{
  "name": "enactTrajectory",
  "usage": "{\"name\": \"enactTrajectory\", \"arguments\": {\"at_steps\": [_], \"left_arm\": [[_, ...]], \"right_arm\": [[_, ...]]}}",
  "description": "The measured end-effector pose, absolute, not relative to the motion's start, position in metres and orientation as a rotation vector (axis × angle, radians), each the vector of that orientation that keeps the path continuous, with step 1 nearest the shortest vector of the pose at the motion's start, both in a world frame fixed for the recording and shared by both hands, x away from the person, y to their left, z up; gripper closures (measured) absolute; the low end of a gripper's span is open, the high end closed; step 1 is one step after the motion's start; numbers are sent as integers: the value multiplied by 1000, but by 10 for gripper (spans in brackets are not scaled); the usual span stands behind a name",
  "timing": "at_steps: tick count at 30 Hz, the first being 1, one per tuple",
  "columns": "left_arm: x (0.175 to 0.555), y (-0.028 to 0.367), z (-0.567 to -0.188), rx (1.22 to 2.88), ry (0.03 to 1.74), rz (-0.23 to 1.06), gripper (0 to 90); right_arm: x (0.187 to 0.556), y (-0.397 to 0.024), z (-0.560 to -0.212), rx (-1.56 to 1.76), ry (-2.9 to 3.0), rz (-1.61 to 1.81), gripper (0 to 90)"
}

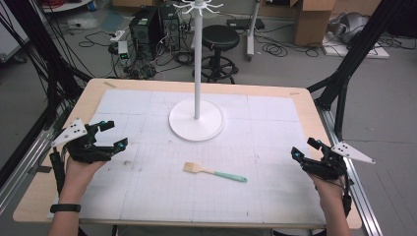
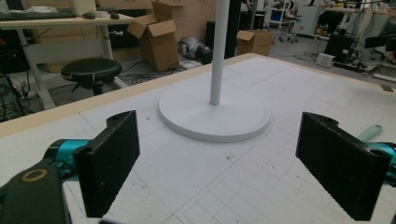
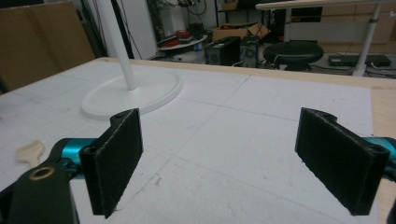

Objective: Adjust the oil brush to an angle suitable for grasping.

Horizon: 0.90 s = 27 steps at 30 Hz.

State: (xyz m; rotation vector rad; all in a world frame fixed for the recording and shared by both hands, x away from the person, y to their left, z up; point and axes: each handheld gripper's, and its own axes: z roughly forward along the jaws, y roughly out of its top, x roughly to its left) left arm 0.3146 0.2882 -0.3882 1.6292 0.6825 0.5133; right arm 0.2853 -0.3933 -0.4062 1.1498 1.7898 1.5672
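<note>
While both hands rest at the lower edges of the high view, a small pastry brush with a mint-green handle and pale bristles lies flat on the white gridded mat, lower centre of the frame, well apart from either hand. At the lower left, the left gripper is held just above the mat with its jaws spread wide and nothing between them. At the lower right, the right gripper mirrors it, jaws also spread and empty. Above the brush, in the middle of the frame, stands a white hanging stand with a round flat base and a thin upright pole topped by hooks. In the left gripper view, the green handle tip peeks out at the right edge beside the far jaw, with the stand's base straight ahead. In the right gripper view, the pale bristles show at the lower left edge.
</note>
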Motion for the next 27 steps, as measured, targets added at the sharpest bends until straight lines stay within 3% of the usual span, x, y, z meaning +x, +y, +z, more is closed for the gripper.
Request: {"name": "enactTrajectory", "arguments": {"at_steps": [12, 27], "left_arm": [[314, 289, -387, 1638, 692, 530, 141], [315, 285, -389, 1665, 690, 538, 140]], "right_arm": [[296, -380, -395, 1082, 1856, 1597, 119], [324, -315, -401, 891, 2134, 1611, 119]]}}
